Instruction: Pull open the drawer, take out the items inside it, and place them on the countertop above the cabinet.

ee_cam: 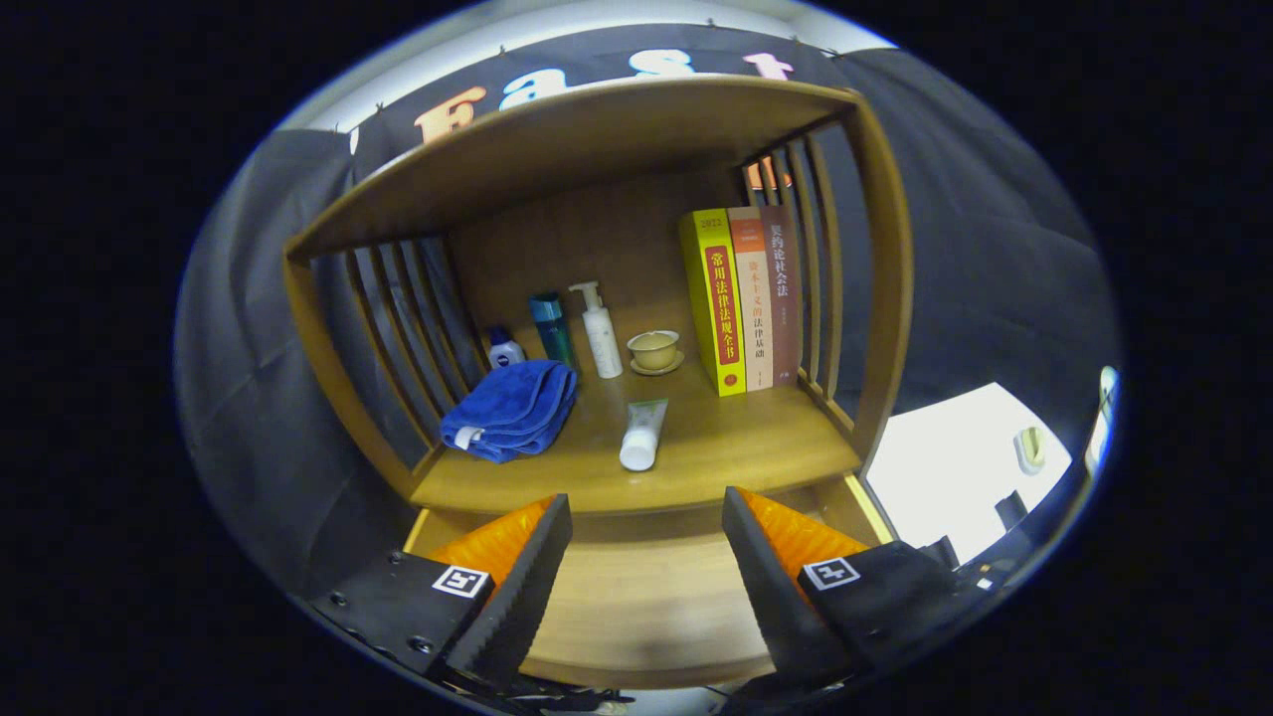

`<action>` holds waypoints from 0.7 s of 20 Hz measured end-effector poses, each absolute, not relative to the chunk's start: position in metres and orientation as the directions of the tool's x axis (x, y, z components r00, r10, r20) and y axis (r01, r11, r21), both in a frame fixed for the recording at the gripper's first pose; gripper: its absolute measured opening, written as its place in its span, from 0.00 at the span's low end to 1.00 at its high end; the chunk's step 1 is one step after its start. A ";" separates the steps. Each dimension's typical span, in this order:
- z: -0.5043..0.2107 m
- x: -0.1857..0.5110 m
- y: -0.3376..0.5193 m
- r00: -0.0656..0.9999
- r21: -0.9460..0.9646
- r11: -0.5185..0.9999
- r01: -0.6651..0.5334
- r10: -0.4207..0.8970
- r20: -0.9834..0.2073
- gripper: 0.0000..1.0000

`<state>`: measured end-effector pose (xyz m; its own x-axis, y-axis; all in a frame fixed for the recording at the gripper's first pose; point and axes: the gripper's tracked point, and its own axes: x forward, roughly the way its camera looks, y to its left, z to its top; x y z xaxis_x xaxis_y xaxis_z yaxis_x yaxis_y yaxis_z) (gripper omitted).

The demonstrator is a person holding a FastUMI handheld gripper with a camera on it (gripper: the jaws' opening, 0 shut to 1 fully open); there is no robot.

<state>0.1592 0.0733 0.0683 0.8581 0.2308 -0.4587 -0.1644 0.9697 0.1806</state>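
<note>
- Here the gripper hangs with fingers spread wide, pinching nothing, over the open drawer; its near end is cut off.
- On the countertop beyond the fingers, a white tube lies beside a folded blue towel.
- The towel partly hides a small bottle.
- A pump bottle, cup and books stand farther back.

Smooth wooden countertop, soft cloth towel, glossy plastic tube

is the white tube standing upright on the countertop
No, the white tube lies on its side on the countertop, cap toward the open tool, right of the blue towel.
</note>
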 end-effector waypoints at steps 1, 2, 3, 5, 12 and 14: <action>0.064 0.148 0.069 0.868 0.173 0.971 -0.166 0.227 -0.442 0.99; 0.062 0.141 0.065 0.881 0.152 0.975 -0.161 0.211 -0.423 0.99; 0.057 0.131 0.060 0.892 0.125 0.980 -0.154 0.192 -0.409 0.99; 0.049 0.111 0.061 0.911 0.112 0.984 -0.142 0.174 -0.374 0.99; 0.013 0.060 0.059 0.947 0.011 0.993 -0.121 0.119 -0.299 0.99; -0.001 0.046 0.063 0.951 -0.052 0.989 -0.140 0.120 -0.286 0.99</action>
